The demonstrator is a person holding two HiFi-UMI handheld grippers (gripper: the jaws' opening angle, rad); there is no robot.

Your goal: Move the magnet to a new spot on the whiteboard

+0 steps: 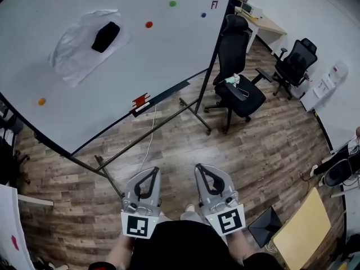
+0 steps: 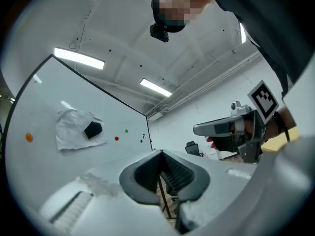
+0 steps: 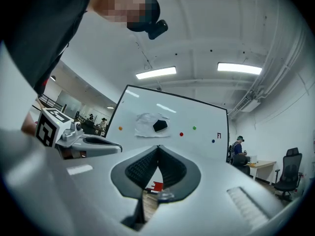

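Head view steeply down, gripper views low, tilted up; all share whiteboard point(image 1: 169, 55)

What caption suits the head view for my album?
Left tool and right tool, both shut, face a whiteboard with coloured magnets.

Four round magnets point(image 1: 148, 24) on the one whiteboard point(image 1: 169, 55), there. Two office chairs point(image 1: 236, 77) upper right. Two grippers bottom centre: left gripper point(image 1: 153, 170), right gripper point(image 1: 198, 167).

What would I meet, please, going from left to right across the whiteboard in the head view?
Orange magnet → crumpled paper sheet → red magnet → green magnet → blue magnet → small red mark.
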